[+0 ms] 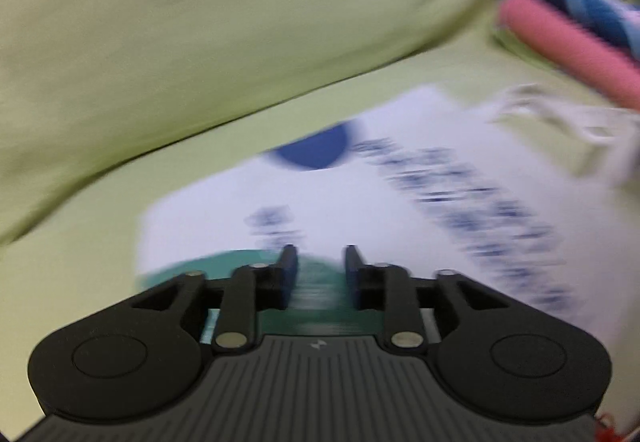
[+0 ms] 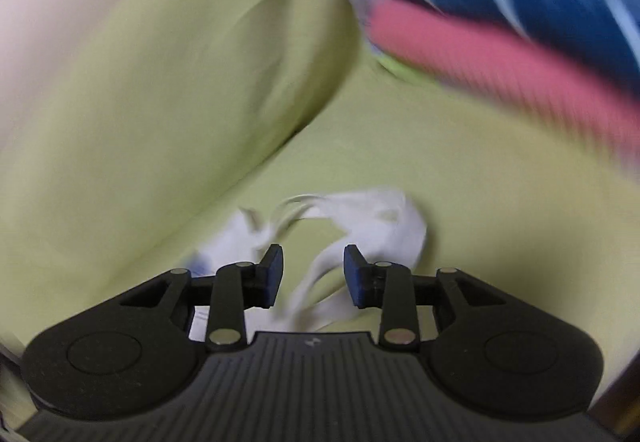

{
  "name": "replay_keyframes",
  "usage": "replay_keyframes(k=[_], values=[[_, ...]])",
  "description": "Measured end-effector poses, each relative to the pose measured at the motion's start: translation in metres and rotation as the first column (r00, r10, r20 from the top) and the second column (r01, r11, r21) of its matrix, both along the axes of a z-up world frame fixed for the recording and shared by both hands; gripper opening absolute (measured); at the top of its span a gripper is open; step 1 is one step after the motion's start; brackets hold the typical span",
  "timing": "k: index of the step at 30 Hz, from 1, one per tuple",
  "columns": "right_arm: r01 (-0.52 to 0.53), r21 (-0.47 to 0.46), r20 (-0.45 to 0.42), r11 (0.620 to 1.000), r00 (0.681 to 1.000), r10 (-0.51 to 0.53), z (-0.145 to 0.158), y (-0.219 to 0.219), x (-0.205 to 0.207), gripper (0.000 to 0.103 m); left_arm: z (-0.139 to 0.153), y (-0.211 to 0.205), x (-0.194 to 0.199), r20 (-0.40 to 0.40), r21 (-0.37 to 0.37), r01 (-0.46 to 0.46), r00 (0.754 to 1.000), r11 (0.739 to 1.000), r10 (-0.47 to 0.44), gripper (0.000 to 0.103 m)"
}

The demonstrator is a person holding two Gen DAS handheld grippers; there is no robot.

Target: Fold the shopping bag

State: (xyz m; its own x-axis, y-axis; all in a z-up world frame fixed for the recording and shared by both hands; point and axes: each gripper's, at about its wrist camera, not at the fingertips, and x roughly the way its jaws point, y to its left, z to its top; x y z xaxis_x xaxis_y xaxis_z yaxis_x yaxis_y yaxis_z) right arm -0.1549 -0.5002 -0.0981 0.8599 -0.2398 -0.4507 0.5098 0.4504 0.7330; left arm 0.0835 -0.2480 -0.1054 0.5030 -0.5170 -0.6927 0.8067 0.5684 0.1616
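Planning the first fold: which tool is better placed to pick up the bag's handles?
Right, probably. The right tool is open with the white handles just ahead; the left tool hovers over the bag's teal end.

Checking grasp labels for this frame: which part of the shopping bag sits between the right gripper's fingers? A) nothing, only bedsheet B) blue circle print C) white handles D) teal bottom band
C: the white handles run up between the open right gripper fingers; the teal band shows only at the left gripper.
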Motion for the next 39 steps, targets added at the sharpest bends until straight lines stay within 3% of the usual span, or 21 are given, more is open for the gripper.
replay_keyframes(k=[2, 6, 9, 10, 11, 13, 14, 15, 16, 17, 19, 21, 22, 24, 27, 28, 33, 39], values=[[0.007, 0.121, 0.081, 0.993, 0.997, -0.017, -0.014, -0.005, -0.009, 0.031, -0.007, -0.013, -0.018, -0.015, 0.004, 0.01, 1.0, 1.0, -0.01, 0.041], [0.078, 0.294, 0.123, 0.953, 0.985, -0.119, -0.044, -0.016, 0.005, 0.036, -0.021, -0.02, -0.026, -0.084, 0.023, -0.033, 0.996, 0.999, 0.035, 0.041], [0.161, 0.323, 0.016, 0.933, 0.984, -0.175, -0.055, -0.025, 0.027, 0.035, -0.021, -0.013, -0.02, -0.106, 0.023, -0.058, 0.993, 0.998, 0.06, 0.046], [0.179, 0.306, -0.011, 0.935, 0.983, -0.185, -0.057, -0.026, 0.034, 0.028, -0.022, -0.01, -0.016, -0.114, 0.023, -0.068, 0.991, 0.997, 0.07, 0.048], [0.154, 0.219, -0.008, 0.963, 0.988, -0.156, -0.049, -0.02, 0.041, 0.012, -0.023, -0.006, -0.015, -0.115, 0.025, -0.078, 0.99, 0.997, 0.08, 0.048], [0.05, -0.065, 0.012, 0.997, 0.999, -0.049, -0.021, 0.003, 0.053, 0.01, -0.023, -0.001, -0.015, -0.111, 0.022, -0.086, 0.99, 0.996, 0.088, 0.049], [-0.013, -0.243, 0.01, 0.97, 1.0, 0.015, -0.004, 0.023, 0.057, 0.009, -0.025, 0.0, -0.015, -0.107, 0.019, -0.087, 0.99, 0.996, 0.089, 0.049], [-0.07, -0.427, 0.005, 0.901, 0.997, 0.08, 0.01, 0.047, 0.059, 0.008, -0.026, 0.001, -0.016, -0.099, 0.016, -0.087, 0.991, 0.996, 0.089, 0.049], [-0.12, -0.603, -0.011, 0.789, 0.99, 0.143, 0.021, 0.074, 0.058, 0.008, -0.027, 0.001, -0.017, -0.088, 0.015, -0.089, 0.992, 0.996, 0.09, 0.049], [-0.131, -0.636, -0.046, 0.76, 0.99, 0.132, 0.02, 0.08, 0.054, 0.006, -0.028, 0.001, -0.019, -0.079, 0.016, -0.091, 0.993, 0.996, 0.092, 0.049], [-0.113, -0.585, -0.128, 0.803, 0.991, 0.046, 0.009, 0.071, 0.044, 0.006, -0.028, 0.0, -0.021, -0.06, 0.02, -0.093, 0.994, 0.995, 0.094, 0.049], [-0.087, -0.532, -0.215, 0.842, 0.976, -0.035, -0.002, 0.063, 0.033, 0.015, -0.028, 0.0, -0.023, -0.049, 0.024, -0.091, 0.995, 0.996, 0.092, 0.049], [-0.071, -0.507, -0.259, 0.859, 0.963, -0.073, -0.008, 0.059, 0.028, 0.026, -0.029, -0.001, -0.023, -0.048, 0.024, -0.09, 0.995, 0.996, 0.091, 0.049], [-0.034, -0.456, -0.347, 0.889, 0.927, -0.143, -0.019, 0.05, 0.018, 0.029, -0.028, 0.0, -0.023, -0.051, 0.024, -0.087, 0.995, 0.996, 0.088, 0.049], [0.035, -0.384, -0.479, 0.923, 0.846, -0.232, -0.035, 0.038, 0.002, 0.029, -0.027, 0.001, -0.021, -0.053, 0.024, -0.08, 0.995, 0.997, 0.081, 0.049], [0.043, -0.385, -0.49, 0.922, 0.837, -0.244, -0.035, 0.037, -0.004, 0.029, -0.027, 0.001, -0.021, -0.054, 0.022, -0.079, 0.995, 0.997, 0.08, 0.049], [-0.042, -0.434, -0.421, 0.9, 0.893, -0.161, 0.003, 0.024, 0.016, 0.03, -0.027, -0.001, -0.02, -0.055, 0.014, -0.087, 0.995, 0.996, 0.088, 0.049], [-0.102, -0.444, -0.454, 0.89, 0.882, -0.125, 0.018, -0.036, 0.085, 0.037, -0.028, 0.0, -0.02, -0.051, 0.01, -0.08, 0.996, 0.997, 0.08, 0.049]])
